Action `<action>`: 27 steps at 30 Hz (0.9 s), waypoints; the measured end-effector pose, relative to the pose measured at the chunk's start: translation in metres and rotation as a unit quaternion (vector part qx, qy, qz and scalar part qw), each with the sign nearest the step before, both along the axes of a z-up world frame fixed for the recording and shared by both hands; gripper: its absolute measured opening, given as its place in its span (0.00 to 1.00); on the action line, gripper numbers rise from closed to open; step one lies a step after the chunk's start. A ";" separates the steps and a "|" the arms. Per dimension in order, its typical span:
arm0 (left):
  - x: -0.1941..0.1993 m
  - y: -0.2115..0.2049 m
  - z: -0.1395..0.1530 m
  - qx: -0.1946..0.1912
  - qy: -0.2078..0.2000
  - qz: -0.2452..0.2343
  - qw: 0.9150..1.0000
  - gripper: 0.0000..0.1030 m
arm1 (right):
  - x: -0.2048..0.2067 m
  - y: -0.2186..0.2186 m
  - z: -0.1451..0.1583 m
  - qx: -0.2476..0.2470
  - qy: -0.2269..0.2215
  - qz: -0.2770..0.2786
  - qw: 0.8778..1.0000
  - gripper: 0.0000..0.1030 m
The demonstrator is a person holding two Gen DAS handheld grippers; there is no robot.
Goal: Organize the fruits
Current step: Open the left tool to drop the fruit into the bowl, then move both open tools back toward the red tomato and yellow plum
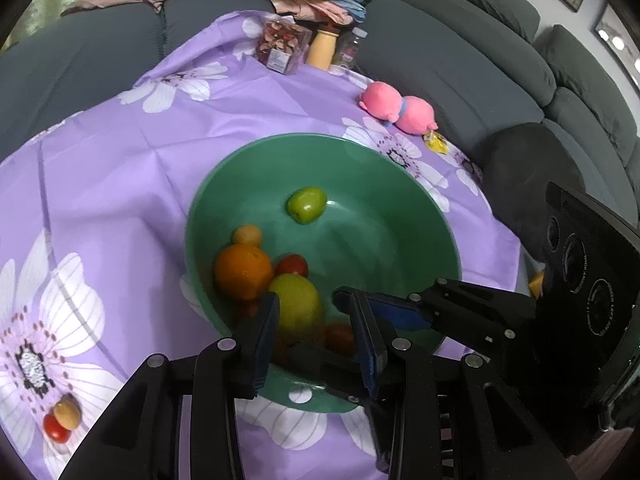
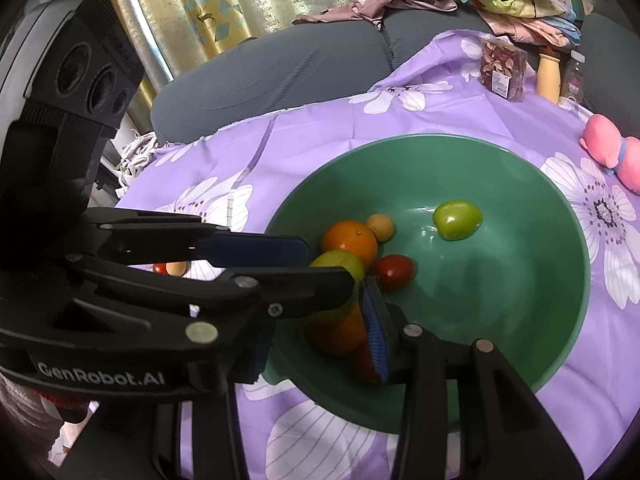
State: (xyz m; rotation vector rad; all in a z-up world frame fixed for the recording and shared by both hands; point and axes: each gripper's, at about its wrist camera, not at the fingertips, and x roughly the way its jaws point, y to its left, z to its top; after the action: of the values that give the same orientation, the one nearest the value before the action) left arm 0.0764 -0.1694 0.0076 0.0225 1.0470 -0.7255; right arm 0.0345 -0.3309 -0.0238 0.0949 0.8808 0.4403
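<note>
1. My left gripper (image 1: 316, 320) points down into the bowl (image 1: 400, 184), its pads either side of a yellow-green fruit (image 1: 296, 304); whether they press it I cannot tell.
2. My right gripper (image 2: 320, 320) reaches in beside it, an orange fruit (image 2: 336, 338) between its fingers; real grip unclear.
3. Bowl also holds an orange (image 1: 242, 270), a small tan fruit (image 1: 247, 235), a tomato (image 1: 291, 265) and a green apple (image 1: 307, 204) lying apart.
4. On the cloth (image 1: 120, 168), outside: a tomato and a tan fruit, touching.
</note>
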 end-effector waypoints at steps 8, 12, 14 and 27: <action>-0.010 0.017 0.009 0.016 -0.019 0.030 0.999 0.44 | -0.012 0.004 0.009 -0.008 -0.010 -0.002 1.000 0.46; -0.020 0.032 0.014 0.021 -0.030 0.050 0.998 0.54 | -0.020 0.011 0.015 -0.008 -0.014 0.008 1.000 0.51; -0.023 0.039 0.016 0.018 -0.030 0.059 0.998 0.56 | -0.026 0.016 0.019 -0.013 -0.019 0.015 1.000 0.52; -0.060 0.106 0.023 0.022 -0.044 0.141 0.989 0.60 | -0.059 0.039 0.040 -0.050 -0.051 0.041 0.997 0.59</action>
State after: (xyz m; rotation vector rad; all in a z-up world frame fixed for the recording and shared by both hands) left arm 0.0161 -0.0631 0.0311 -0.0549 0.9573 -0.4411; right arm -0.0245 -0.2919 0.0165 -0.0551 0.8063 0.4735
